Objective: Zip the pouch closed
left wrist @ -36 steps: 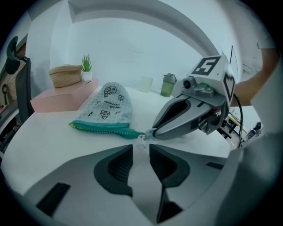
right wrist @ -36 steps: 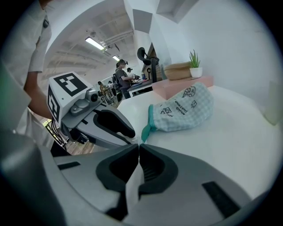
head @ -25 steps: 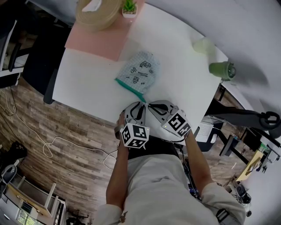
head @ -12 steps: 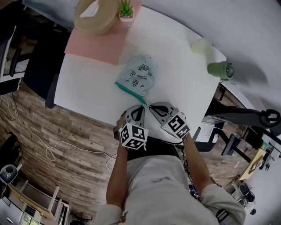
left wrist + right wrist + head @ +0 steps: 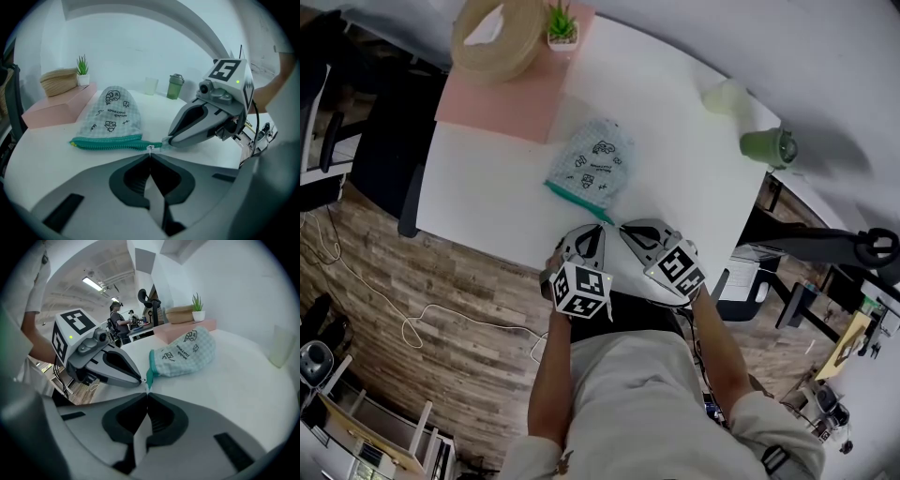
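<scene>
The checked fabric pouch (image 5: 592,164) lies flat on the white table (image 5: 478,192), its teal zipper edge (image 5: 572,199) towards me. Both grippers meet at the zipper's near end. In the left gripper view my left gripper (image 5: 150,153) is shut, with the small zipper pull (image 5: 150,148) pinched at its tips. Just right of it, my right gripper (image 5: 165,142) is shut on the teal tail of the zipper (image 5: 158,145). The right gripper view shows that same tail (image 5: 149,376) running down to the right gripper (image 5: 146,393), with the left gripper (image 5: 139,380) beside it.
A pink mat (image 5: 502,98) at the table's far left carries a woven basket (image 5: 497,37) and a small potted plant (image 5: 561,23). A green bottle (image 5: 769,147) and a pale cup (image 5: 724,96) stand at the far right. The table's near edge runs just under the grippers.
The head view has drifted slightly. Both grippers stay at the pouch's near zipper end, and the pouch has not moved.
</scene>
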Tool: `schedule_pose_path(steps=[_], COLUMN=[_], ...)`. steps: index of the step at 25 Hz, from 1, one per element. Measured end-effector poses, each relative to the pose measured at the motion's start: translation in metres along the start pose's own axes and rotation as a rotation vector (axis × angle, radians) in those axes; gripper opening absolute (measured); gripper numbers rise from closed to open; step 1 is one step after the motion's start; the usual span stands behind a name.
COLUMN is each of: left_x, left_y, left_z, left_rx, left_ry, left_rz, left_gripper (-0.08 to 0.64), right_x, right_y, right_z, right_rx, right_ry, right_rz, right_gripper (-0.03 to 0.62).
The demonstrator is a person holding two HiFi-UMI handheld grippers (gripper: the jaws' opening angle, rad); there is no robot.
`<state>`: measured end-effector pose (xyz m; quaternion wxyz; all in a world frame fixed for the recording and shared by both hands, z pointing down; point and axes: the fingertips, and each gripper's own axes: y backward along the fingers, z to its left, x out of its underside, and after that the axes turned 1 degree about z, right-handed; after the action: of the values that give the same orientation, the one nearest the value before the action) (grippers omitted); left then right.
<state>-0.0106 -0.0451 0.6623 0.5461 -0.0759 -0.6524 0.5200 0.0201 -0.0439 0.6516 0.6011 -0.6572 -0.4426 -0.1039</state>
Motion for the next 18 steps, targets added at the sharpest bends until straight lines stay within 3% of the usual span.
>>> schedule_pose_path(steps=[18], left_x=[-0.002], left_y=[0.005], left_z=[0.015], left_rx=[-0.016], left_ry=[0.032], left_rz=[-0.007], left_gripper=[-0.003], right_x=[0.0], right_y=[0.003], right_z=[-0.005], right_rx=[0.033], right_ry=[-0.011], right_rz=[0.004], right_gripper=[0.003])
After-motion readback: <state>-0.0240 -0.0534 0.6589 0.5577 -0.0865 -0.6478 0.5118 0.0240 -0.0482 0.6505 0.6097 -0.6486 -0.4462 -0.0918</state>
